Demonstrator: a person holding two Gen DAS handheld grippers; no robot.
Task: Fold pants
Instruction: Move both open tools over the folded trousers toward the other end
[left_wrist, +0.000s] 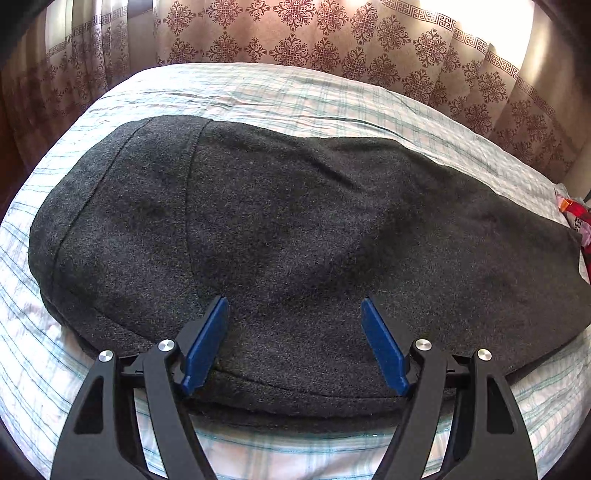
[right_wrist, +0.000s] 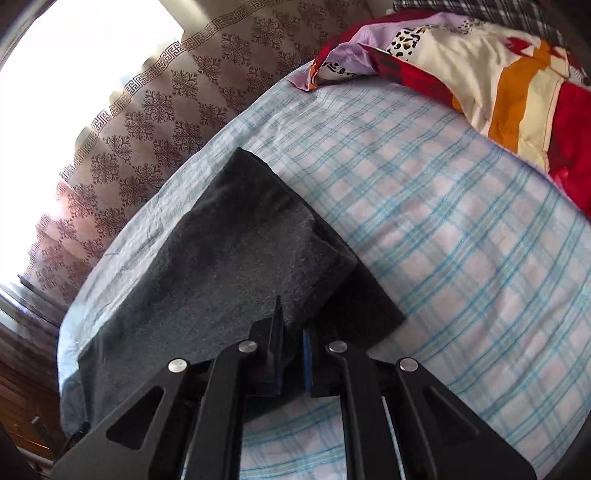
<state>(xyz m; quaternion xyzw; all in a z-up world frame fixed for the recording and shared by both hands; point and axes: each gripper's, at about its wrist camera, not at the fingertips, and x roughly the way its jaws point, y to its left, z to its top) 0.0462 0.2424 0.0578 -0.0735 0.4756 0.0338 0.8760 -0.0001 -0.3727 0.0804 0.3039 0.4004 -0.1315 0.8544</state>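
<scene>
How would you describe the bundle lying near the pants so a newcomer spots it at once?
Start at the bed's pale blue checked sheet. Beyond the dark grey woollen pants, at the sheet's far edge, lies a crumpled patchwork quilt. Its red, orange, cream and leopard-print patches are the only bright colours there.

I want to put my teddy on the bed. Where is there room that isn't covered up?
The widest bare patch of checked sheet lies between the dark grey pants and the colourful quilt. A narrower strip runs between the pants and the patterned curtain. The middle is crowded: the pants cover it, with the left gripper open above and the right gripper pinching cloth.
</scene>
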